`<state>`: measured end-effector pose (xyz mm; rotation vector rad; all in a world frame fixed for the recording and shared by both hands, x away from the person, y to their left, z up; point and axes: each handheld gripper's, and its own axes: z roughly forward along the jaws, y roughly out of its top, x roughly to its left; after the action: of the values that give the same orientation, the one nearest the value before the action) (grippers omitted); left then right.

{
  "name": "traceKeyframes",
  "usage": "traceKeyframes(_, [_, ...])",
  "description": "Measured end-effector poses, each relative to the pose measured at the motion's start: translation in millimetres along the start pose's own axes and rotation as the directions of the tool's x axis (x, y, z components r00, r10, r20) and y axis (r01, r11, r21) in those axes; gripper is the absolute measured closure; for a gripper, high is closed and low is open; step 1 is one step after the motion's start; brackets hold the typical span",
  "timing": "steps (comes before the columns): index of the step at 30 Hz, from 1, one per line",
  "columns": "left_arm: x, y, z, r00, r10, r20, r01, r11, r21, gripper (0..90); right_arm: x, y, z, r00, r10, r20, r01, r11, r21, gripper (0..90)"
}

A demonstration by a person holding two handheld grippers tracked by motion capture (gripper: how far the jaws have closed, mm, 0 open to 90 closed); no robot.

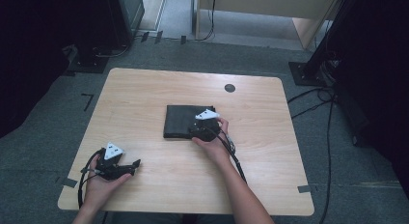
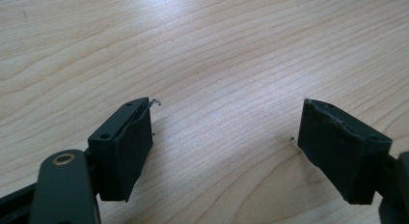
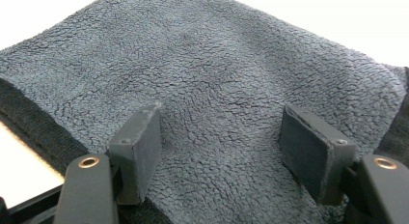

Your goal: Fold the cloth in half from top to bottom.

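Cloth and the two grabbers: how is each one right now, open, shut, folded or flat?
dark cloth: folded into a square, lying flat on the table.
right gripper: open, jaws over the cloth, its pads apart with nothing pinched between them.
left gripper: open, over bare wood, holding nothing.

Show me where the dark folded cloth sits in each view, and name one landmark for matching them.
High view: the dark cloth lies folded at the table's middle, under the right gripper.
Left gripper view: bare wooden tabletop between open jaws; the cloth is not in it.
Right gripper view: the cloth spreads under and beyond the open jaws.
Shared landmark: the light wood-grain tabletop.
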<state>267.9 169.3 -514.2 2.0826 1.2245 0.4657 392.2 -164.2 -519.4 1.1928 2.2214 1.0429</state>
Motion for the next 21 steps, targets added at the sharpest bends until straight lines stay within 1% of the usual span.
traceKeyframes(2, [-0.8,0.1,0.6,0.9999,0.008,-0.007,-0.008,1.0,0.0,19.5,-2.1,2.0,2.3,1.0,0.0,0.0,0.0,1.0,0.002,31.3])
traceKeyframes(5, [-3.7,0.0,1.7,0.9992,0.031,-0.025,-0.031,0.9995,0.005,19.1,-4.4,3.8,4.4,1.0,-0.002,-0.002,0.002,1.0,0.0,31.3])
traceKeyframes(8, [-3.7,-0.1,1.9,0.9993,0.031,-0.022,-0.031,0.9995,0.002,18.9,-4.2,4.8,1.7,0.9999,0.015,-0.004,-0.015,1.0,0.007,30.4])
traceKeyframes(10, [-3.7,0.0,2.0,0.9992,0.032,-0.022,-0.032,0.9995,0.002,18.9,-2.8,6.5,-3.3,0.9991,0.037,0.02,-0.038,0.999,0.016,21.8])
traceKeyframes(11, [-3.8,0.1,2.3,0.9993,0.032,-0.022,-0.032,0.9995,0.001,18.8,-2.4,7.7,-6.3,0.9988,0.045,0.02,-0.045,0.999,0.01,19.1])
traceKeyframes(12, [-3.6,0.2,2.5,0.9992,0.032,-0.022,-0.032,0.9995,0.001,18.7,-1.6,9.0,-10.6,0.9986,0.051,0.011,-0.051,0.999,0.007,17.2])
traceKeyframes(14, [-3.6,0.2,2.6,0.9992,0.033,-0.022,-0.033,0.9995,0.001,18.7,0.0,11.8,-21.5,0.9982,0.059,0.003,-0.059,0.998,-0.019,15.1])
traceKeyframes(16, [-3.7,0.1,2.5,0.9992,0.032,-0.022,-0.032,0.9995,0.001,18.7,0.8,14.0,-35.2,0.9966,0.076,-0.032,-0.077,0.996,-0.049,14.1])
traceKeyframes(17, [-3.7,0.1,2.6,0.9992,0.032,-0.022,-0.032,0.9995,0.001,18.7,1.1,14.8,-41.8,0.9965,0.073,-0.041,-0.075,0.995,-0.06,13.7])
traceKeyframes(19, [-3.7,0.2,2.4,0.9992,0.033,-0.022,-0.033,0.9995,0.003,18.7,1.3,14.7,-54.6,0.9957,0.077,-0.052,-0.081,0.995,-0.066,11.9])
traceKeyframes(21, [-3.7,0.1,2.6,0.9993,0.032,-0.022,-0.032,0.9995,0.0,18.7,0.2,12.5,-67.0,0.9957,0.077,-0.052,-0.081,0.994,-0.068,9.7])
